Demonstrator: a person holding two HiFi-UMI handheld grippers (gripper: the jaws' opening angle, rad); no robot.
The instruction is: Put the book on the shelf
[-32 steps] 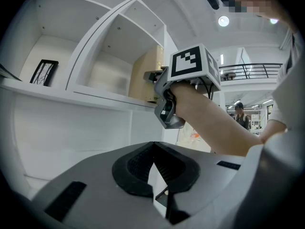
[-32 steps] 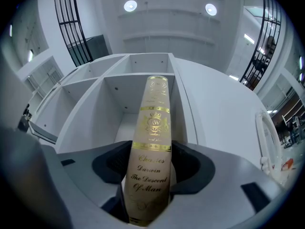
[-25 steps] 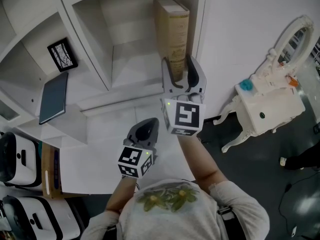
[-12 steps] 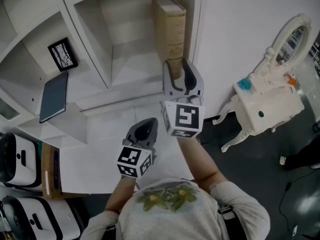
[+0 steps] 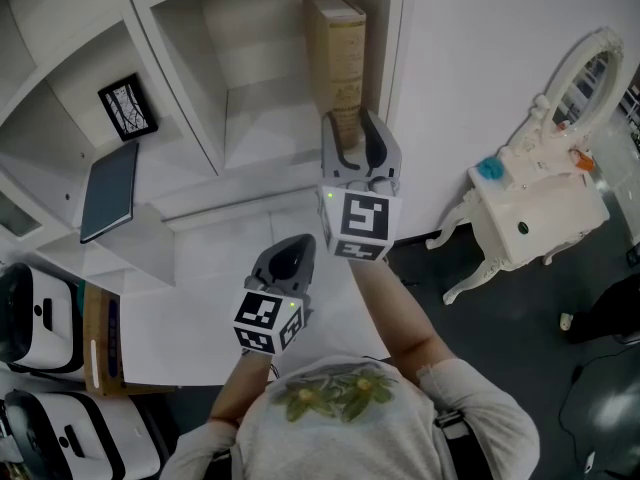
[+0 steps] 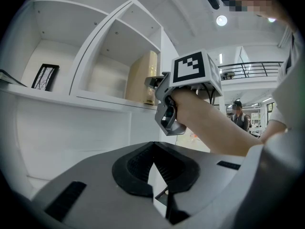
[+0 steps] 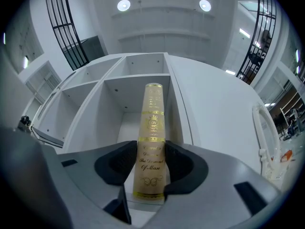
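A tan book point(image 5: 338, 58) with gold lettering stands upright at the right end of a compartment of the white shelf point(image 5: 262, 186), against its side wall. My right gripper point(image 5: 355, 133) reaches in from the front, its jaws on either side of the lower spine. In the right gripper view both pads touch the book point(image 7: 152, 142) where the right gripper point(image 7: 149, 163) clamps it. My left gripper point(image 5: 288, 258) hangs lower and to the left, in front of the shelf's base, shut and empty. From the left gripper point(image 6: 153, 166) I see the book point(image 6: 142, 78) and the right gripper point(image 6: 155, 82) side on.
A small framed picture point(image 5: 127, 108) and a dark flat book point(image 5: 108, 193) sit in the compartments to the left. White cases point(image 5: 40, 318) stand at the lower left. An ornate white table point(image 5: 540, 218) with a teal object point(image 5: 491, 170) is on the dark floor to the right.
The right gripper's jaws have narrowed from wide onto the book's spine, and the gripper has shifted slightly left and toward the shelf. The left gripper has stayed put.
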